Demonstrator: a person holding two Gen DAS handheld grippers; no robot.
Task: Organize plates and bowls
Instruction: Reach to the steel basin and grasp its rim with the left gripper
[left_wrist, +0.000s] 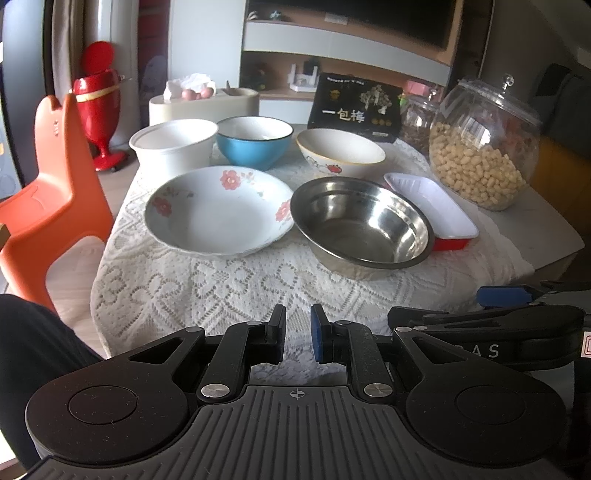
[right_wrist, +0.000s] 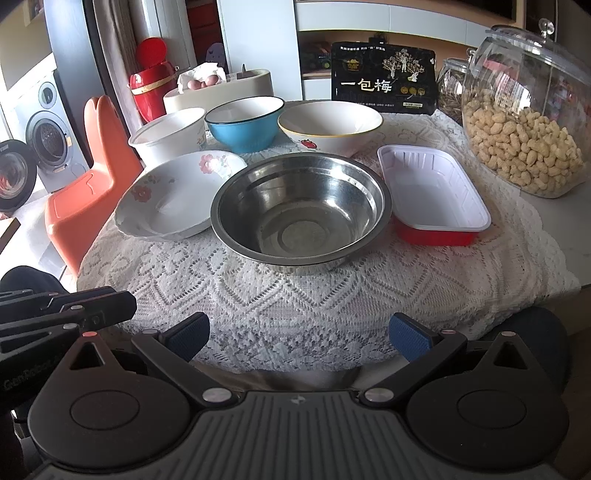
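Left tool (left_wrist: 298, 338) has its pads nearly together with nothing between them, hovering over the near edge of the lace-covered table (left_wrist: 221, 291). Right tool (right_wrist: 299, 338) is spread wide and empty too, pointed at the steel bowl (right_wrist: 301, 206) (dead centre in its view). Flowered plate (left_wrist: 218, 210) sits just left of that bowl, touching it, and the red tray with white lining (right_wrist: 436, 199) is just right of it. Behind them there's a row: white bowl (left_wrist: 173, 146), blue bowl (left_wrist: 253, 142), apple-print bowl (left_wrist: 340, 153). Peanut jar (left_wrist: 484, 147) sits far right.
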